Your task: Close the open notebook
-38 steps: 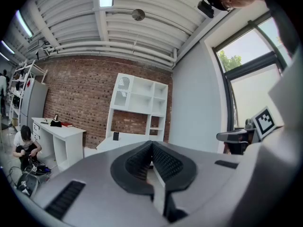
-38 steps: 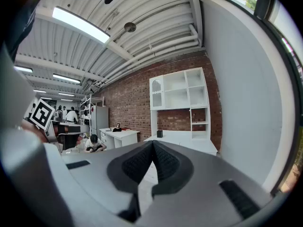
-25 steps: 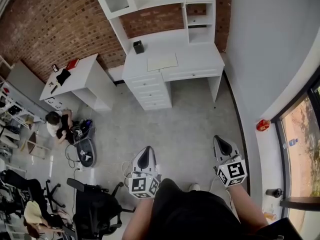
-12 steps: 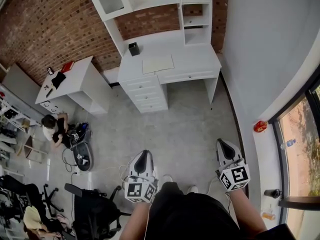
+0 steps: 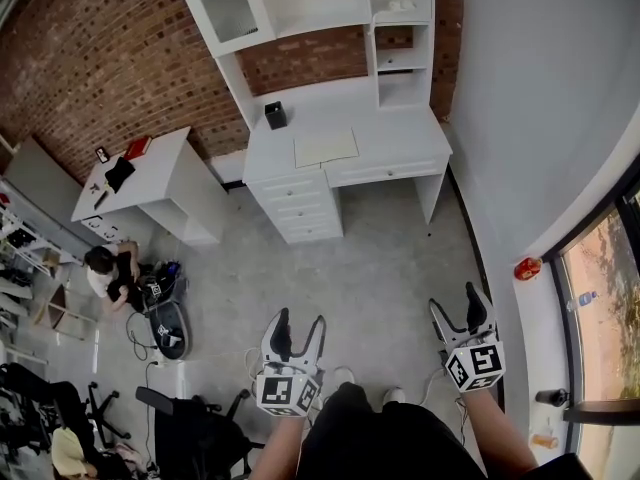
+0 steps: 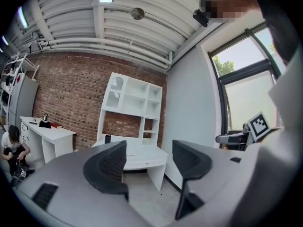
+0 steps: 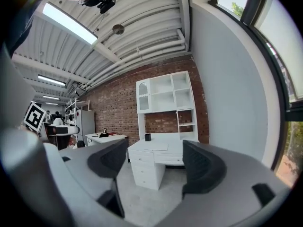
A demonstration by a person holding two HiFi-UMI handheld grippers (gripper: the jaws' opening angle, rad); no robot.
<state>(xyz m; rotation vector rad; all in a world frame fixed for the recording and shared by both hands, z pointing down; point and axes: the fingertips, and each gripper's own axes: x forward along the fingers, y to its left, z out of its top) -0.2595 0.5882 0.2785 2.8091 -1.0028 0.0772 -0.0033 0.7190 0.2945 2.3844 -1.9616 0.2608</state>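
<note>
Change: the fingers of the left gripper (image 5: 300,320) and the right gripper (image 5: 458,303) have just been opening; nothing is between them
Meaning: both hands look ready to grab; the job is not started yet
Left fingers (image 6: 106,167): wide apart; they hold nothing and touch nothing
Right fingers (image 7: 203,169): wide apart; empty too
Notebook (image 5: 326,147): lies open and flat on the white worktop (image 5: 400,128), near a small black box (image 5: 275,115); well apart from both grippers, across the grey floor (image 5: 380,258)
Next: I think the person must walk to the worktop first; then push one side of the notebook over
</note>
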